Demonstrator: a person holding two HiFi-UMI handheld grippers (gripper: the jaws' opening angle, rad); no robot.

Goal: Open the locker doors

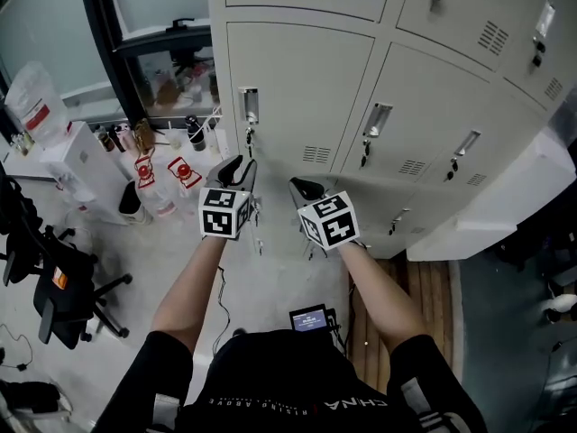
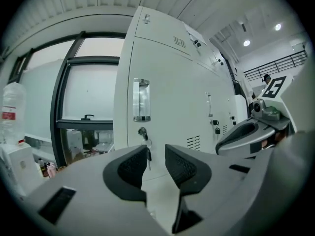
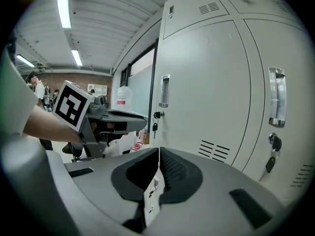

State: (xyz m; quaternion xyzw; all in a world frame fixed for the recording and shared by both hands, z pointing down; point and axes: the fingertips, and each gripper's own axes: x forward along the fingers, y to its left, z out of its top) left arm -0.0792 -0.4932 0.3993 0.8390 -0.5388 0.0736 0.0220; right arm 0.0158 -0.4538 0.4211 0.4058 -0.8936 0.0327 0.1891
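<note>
The pale grey lockers (image 1: 306, 88) stand in front of me with all visible doors closed. The leftmost lower door has a metal handle (image 1: 250, 105) with keys (image 1: 249, 136) hanging under it. In the left gripper view that handle (image 2: 141, 100) and key lock (image 2: 143, 132) are straight ahead, a short way off. My left gripper (image 1: 242, 165) (image 2: 156, 163) is open with a narrow gap and holds nothing. My right gripper (image 1: 302, 188) (image 3: 158, 168) is shut and empty, beside the left one, facing the same door's handle (image 3: 165, 90) and a nearer handle (image 3: 277, 97).
Large water bottles (image 1: 160, 180) and small bottles stand on the floor by the window at left. A black office chair (image 1: 54, 278) is at far left. A white box (image 1: 487, 215) sits at the lockers' right, with wooden boards (image 1: 433, 287) below it.
</note>
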